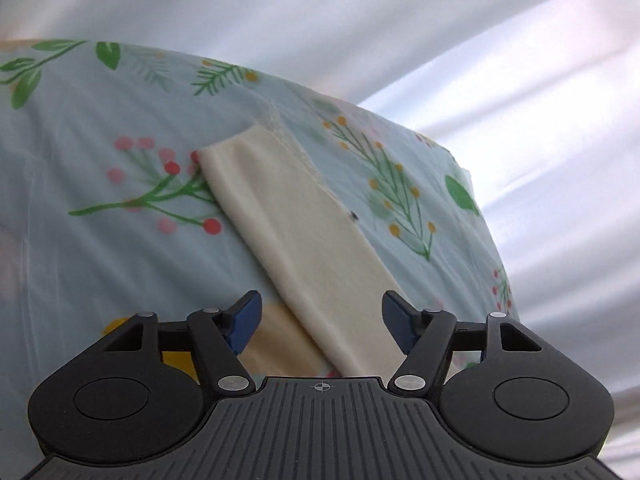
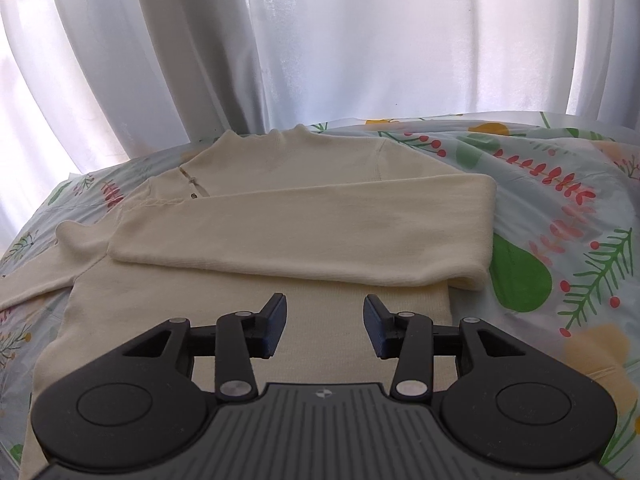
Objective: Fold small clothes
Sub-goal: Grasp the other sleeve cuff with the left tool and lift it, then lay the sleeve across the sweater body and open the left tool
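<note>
1. Landmark: a cream sweater [image 2: 280,224] lies flat on a floral sheet [image 2: 560,208], neck end toward the white curtain [image 2: 320,40] behind it.
2. Left of the sweater's body, in the right wrist view, the unfolded sleeve [image 2: 36,276] extends off toward the left edge of the frame, lying on the sheet.
3. Left wrist view: that cream sleeve [image 1: 304,232] runs diagonally over the floral sheet [image 1: 100,128], its cuff end away from the camera, with loose threads along one edge.
4. Left gripper [image 1: 322,322]: jaws stand well apart above the near part of the sleeve. The blue pads do not press on the cloth; nothing is held.
5. Across the sweater's chest, the other sleeve [image 2: 304,232] is folded over, its bend at the sweater's right side and its cuff near the left shoulder.
6. Right gripper [image 2: 325,326]: jaws partly open over the sweater's lower body, just below the folded sleeve. Pads clear of the fabric; nothing gripped.
7. Right of the sweater: bare floral sheet only.
</note>
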### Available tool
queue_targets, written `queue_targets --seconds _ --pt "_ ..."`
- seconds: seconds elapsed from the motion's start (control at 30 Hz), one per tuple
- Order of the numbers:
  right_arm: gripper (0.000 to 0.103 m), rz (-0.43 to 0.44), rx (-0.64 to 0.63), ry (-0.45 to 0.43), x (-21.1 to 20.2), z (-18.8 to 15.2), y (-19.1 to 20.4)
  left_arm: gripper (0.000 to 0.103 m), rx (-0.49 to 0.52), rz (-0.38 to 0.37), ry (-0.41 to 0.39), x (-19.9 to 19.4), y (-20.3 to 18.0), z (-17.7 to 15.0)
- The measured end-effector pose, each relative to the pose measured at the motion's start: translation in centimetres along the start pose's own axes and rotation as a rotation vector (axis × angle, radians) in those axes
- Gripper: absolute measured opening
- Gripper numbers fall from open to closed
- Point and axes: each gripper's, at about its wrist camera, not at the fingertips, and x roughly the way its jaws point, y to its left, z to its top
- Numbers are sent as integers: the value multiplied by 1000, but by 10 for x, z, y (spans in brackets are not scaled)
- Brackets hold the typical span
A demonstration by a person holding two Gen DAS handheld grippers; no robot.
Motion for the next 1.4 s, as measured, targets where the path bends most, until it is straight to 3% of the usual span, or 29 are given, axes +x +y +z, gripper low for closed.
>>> queue_targets --seconds 0.17,0.23,0.4,0.57,0.77,0.93,1.1,1.23,1.33,1.37,1.4 --pt "42 -4 -6 15 1 1 4 54 -150 -67 -46 5 33 14" --pt "42 0 -3 17 2 2 6 53 -185 -95 -60 9 38 20" --pt "42 10 -1 21 6 3 10 25 -242 -79 -89 18 48 29" --pt "42 15 -11 38 12 5 12 9 -255 -64 -85 25 50 34" --pt "42 17 -13 53 16 7 9 8 -186 -54 -104 21 43 34" --pt "42 25 -7 37 13 9 8 7 -4 -112 -176 -5 5 27" --pt "42 34 7 21 7 9 5 7 278 -332 -204 -45 -73 -5" --pt "42 41 25 -3 -1 9 1 7 530 -561 -140 -81 -141 -67" --pt "42 47 42 -21 -7 9 -2 10 738 -664 -48 -95 -182 -132" --pt "42 52 50 -23 -9 9 -3 16 794 -677 0 -94 -192 -154" --pt "42 57 58 -24 -9 8 -4 32 843 -686 44 -92 -199 -176"
